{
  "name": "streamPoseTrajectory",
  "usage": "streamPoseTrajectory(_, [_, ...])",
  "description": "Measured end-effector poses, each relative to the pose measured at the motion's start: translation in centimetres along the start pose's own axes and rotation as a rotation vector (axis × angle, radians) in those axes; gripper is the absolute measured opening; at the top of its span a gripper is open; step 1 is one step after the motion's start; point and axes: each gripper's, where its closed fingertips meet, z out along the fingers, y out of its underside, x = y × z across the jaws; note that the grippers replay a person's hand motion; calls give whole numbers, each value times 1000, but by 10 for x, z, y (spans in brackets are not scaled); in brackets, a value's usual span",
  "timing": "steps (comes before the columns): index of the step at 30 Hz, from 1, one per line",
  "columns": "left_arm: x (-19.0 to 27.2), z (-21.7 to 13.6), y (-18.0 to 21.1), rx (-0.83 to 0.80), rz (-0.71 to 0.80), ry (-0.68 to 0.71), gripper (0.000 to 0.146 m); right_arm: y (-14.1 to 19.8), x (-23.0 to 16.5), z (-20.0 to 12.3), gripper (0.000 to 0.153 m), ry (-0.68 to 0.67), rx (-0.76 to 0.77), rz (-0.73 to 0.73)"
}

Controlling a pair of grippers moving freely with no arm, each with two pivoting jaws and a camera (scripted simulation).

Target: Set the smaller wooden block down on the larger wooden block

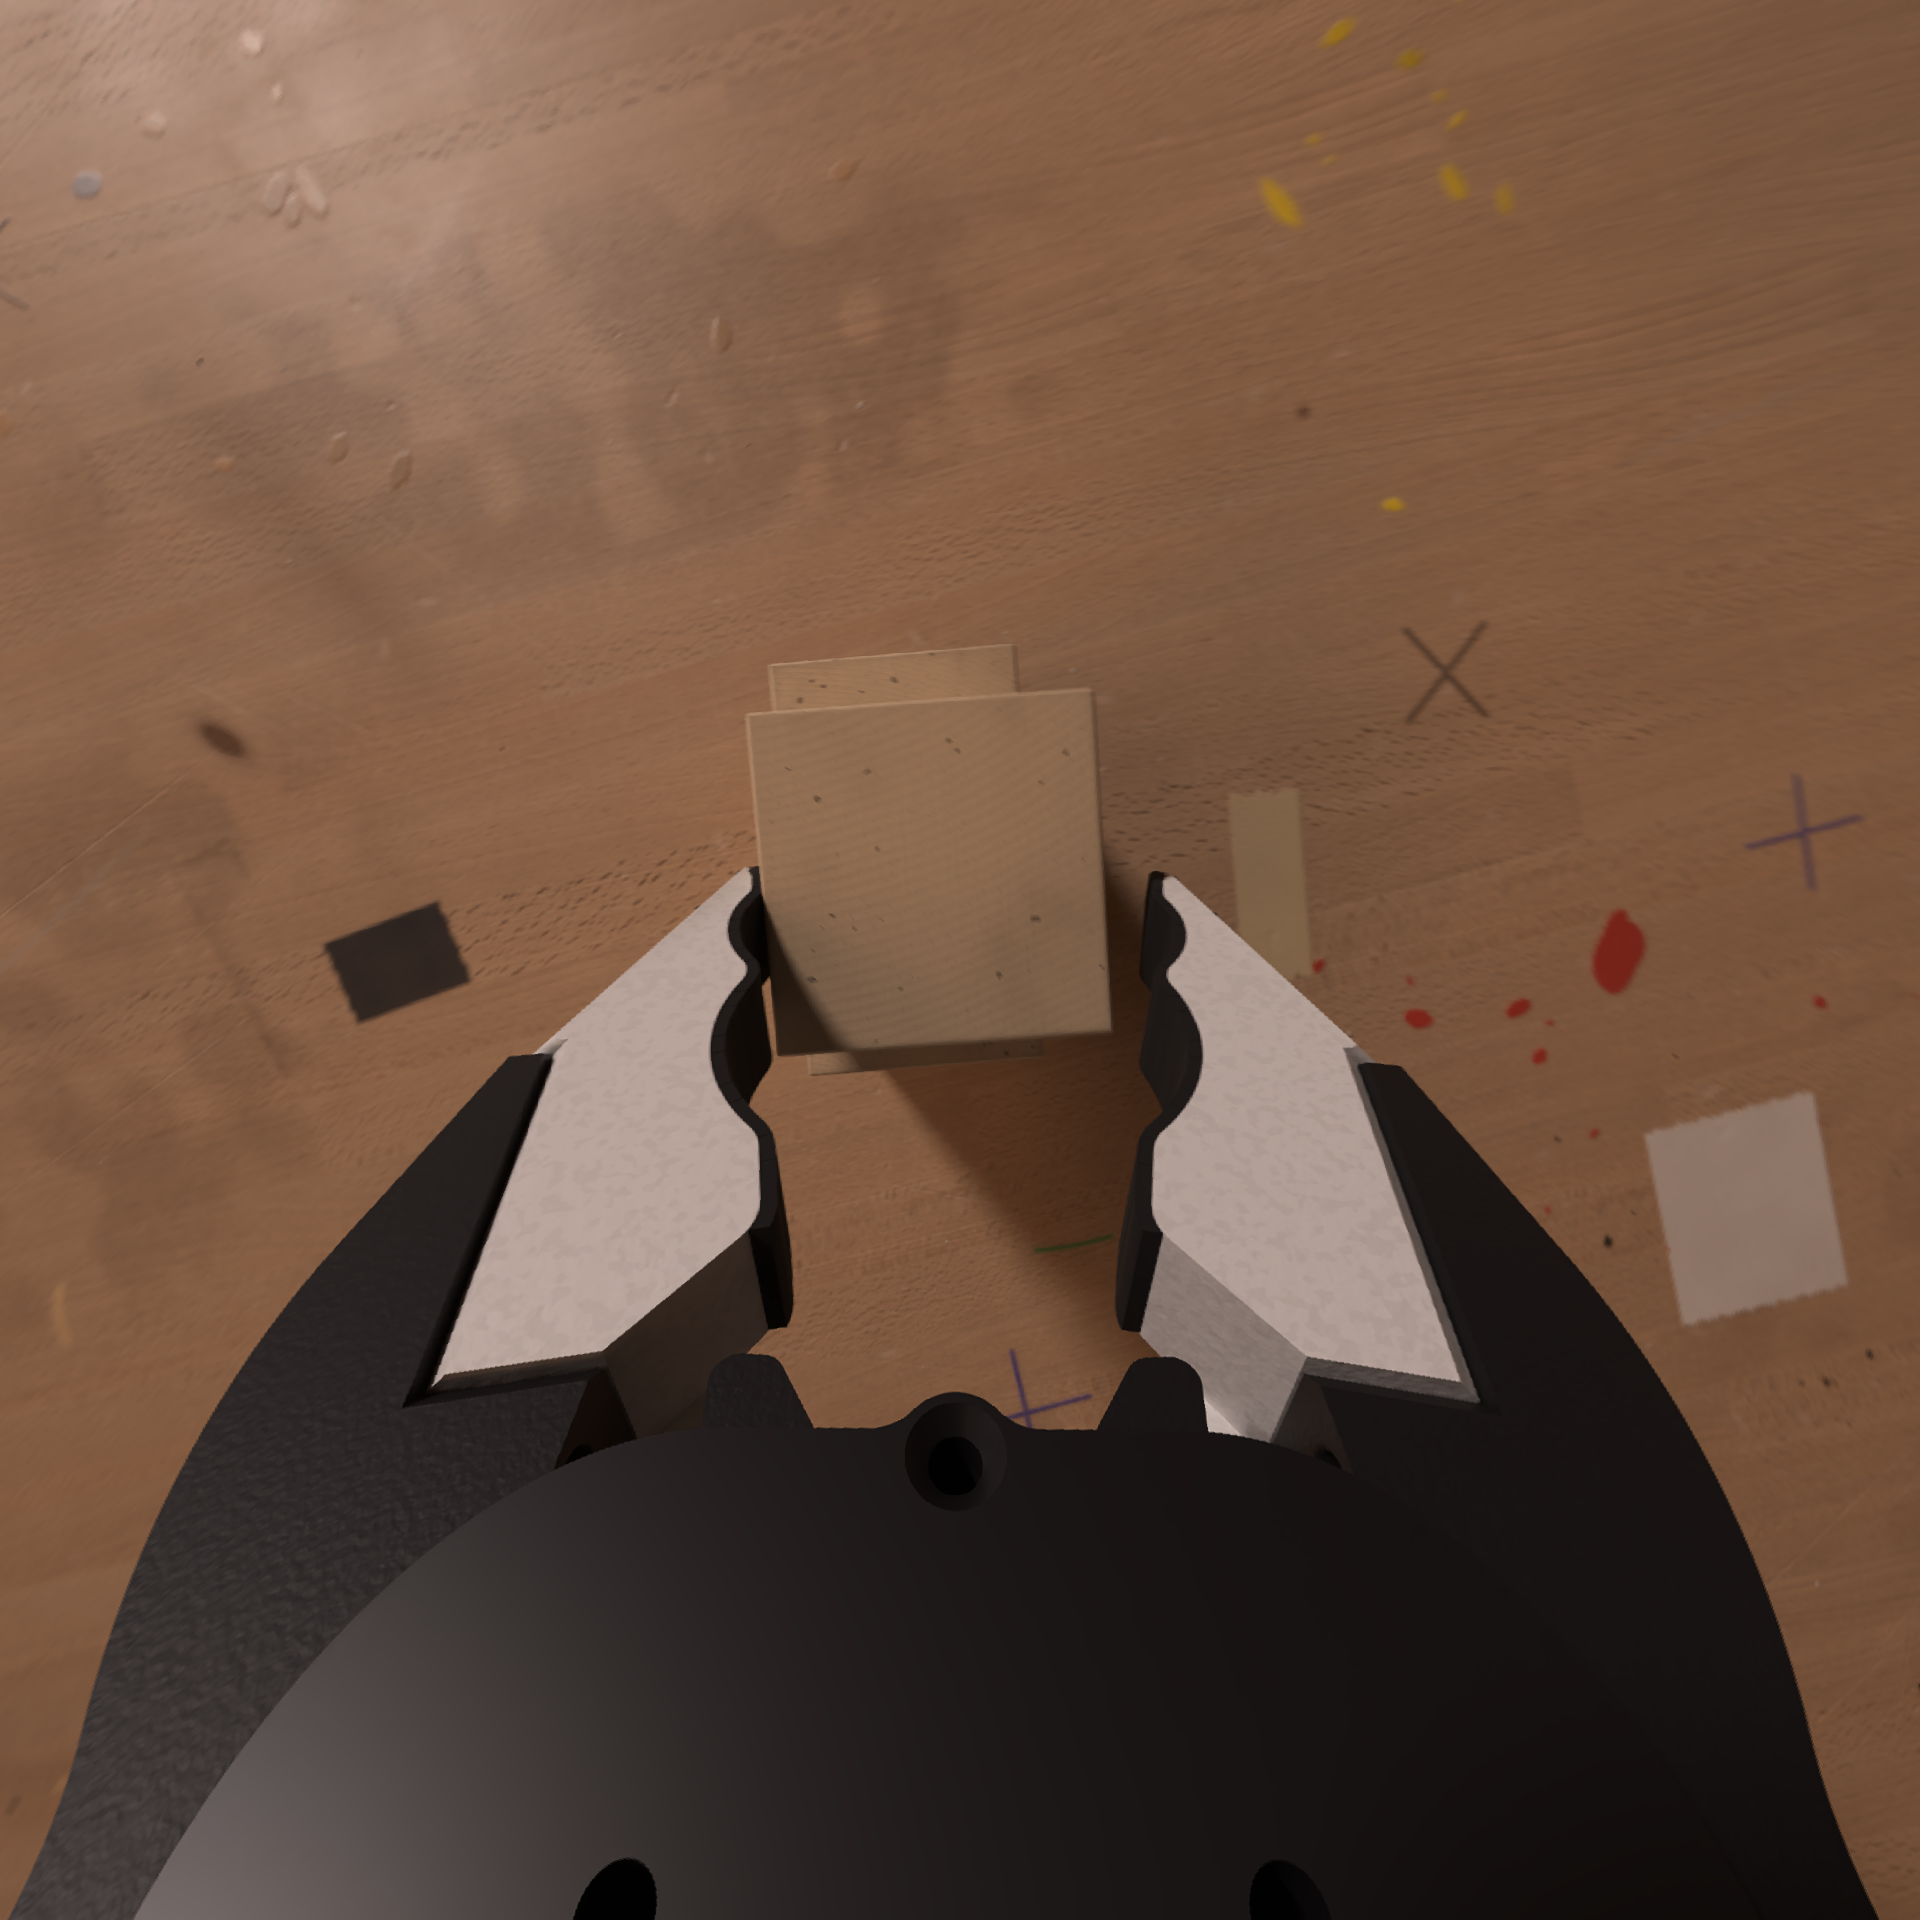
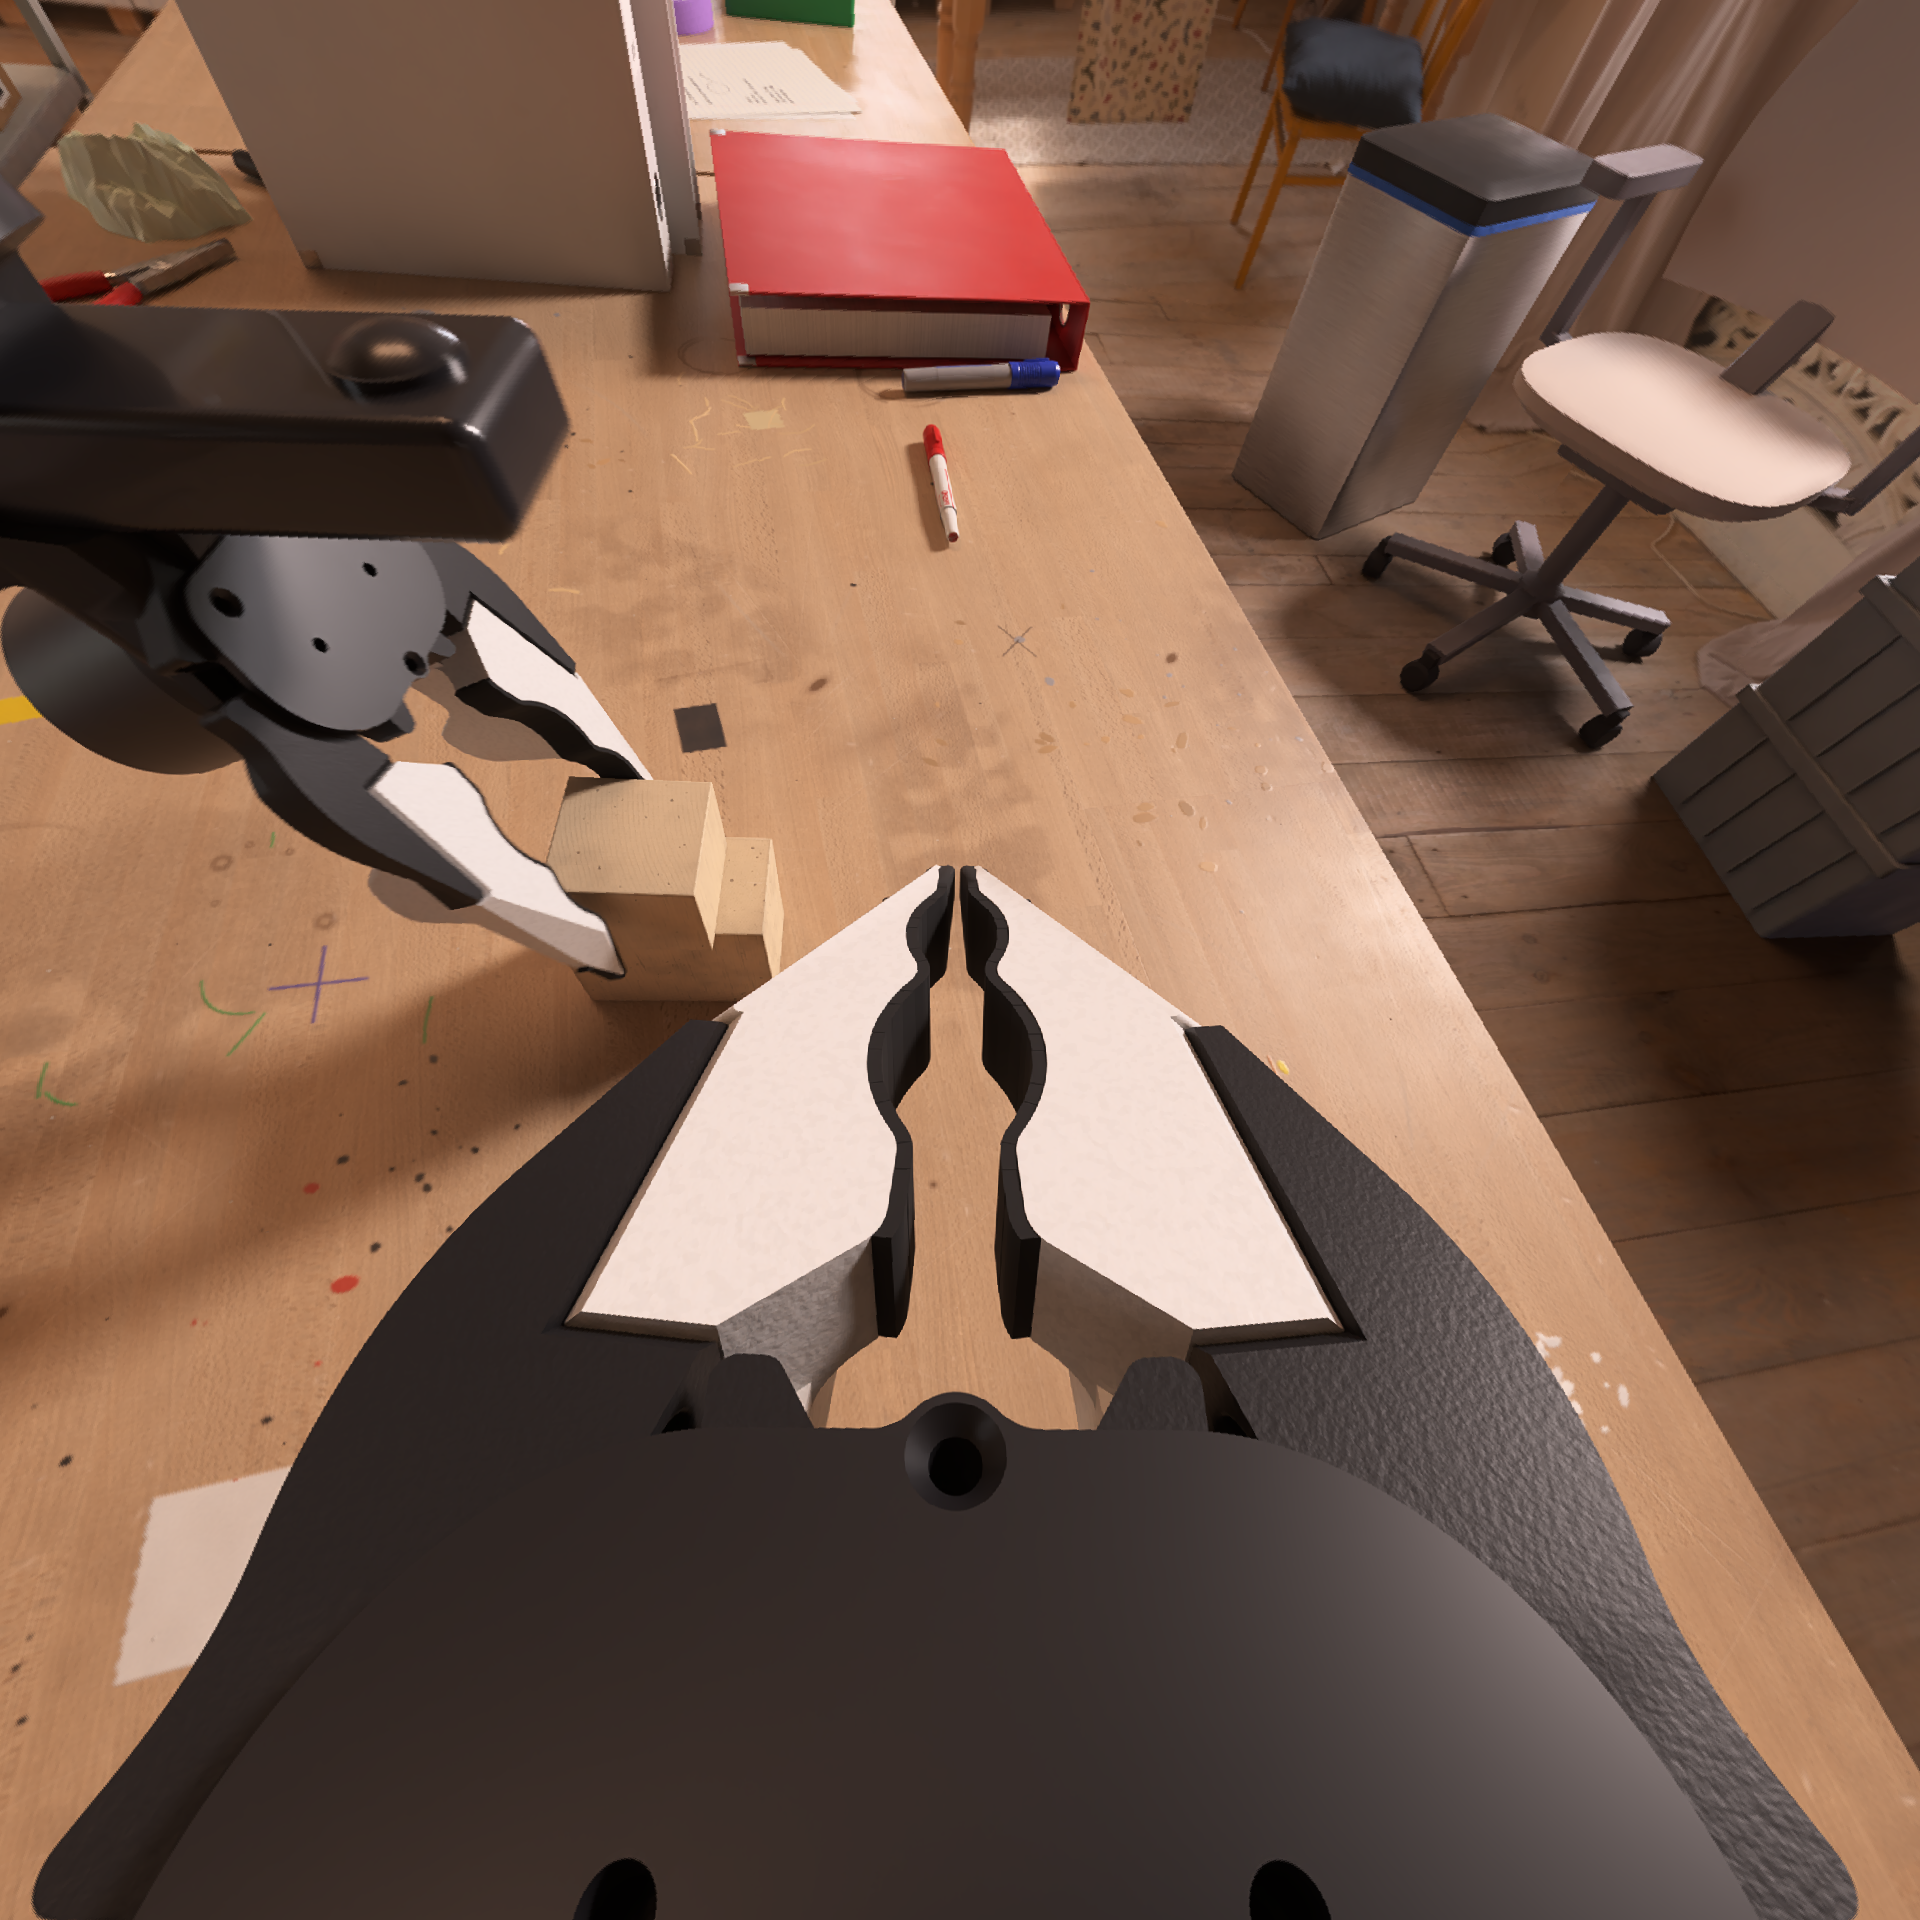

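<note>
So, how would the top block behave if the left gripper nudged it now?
The top block is square-edged wood, so probably stiff and apt to slide, not roll. It seems offset on the lower block, so a sideways push might tip it off. The left gripper touches one side only; closing could drag it.

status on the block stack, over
Left gripper open, straddling small block. Small block looks seated on large block. Right gripper shut, off to the side. Nothing in the way.
</note>
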Motion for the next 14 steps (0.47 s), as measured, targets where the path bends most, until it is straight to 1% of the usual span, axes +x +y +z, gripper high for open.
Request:
streamPoseTrajectory(2, [5,-5,0,67,13,52,83,0,0,0,1,-1,1,2])
streamPoseTrajectory(4, [4,-16,-3,202,37,58,96,0,0,0,1,0,3,-1])
streamPoseTrajectory(7, [-11,-43,-3,456,145,-99,98,0,0,0,1,-2,6,4])
streamPoseTrajectory(9, [-16,-60,3,619,190,-175,95,0,0,0,1,-4,8,5])
streamPoseTrajectory(10, [-15,-64,9,675,205,-181,90,0,0,0,1,-4,8,5])
streamPoseTrajectory(12, [-16,-59,24,706,225,-172,79,0,0,0,1,-1,6,4])
streamPoseTrajectory(14, [-19,-46,36,681,221,-184,65,0,0,0,1,4,3,1])
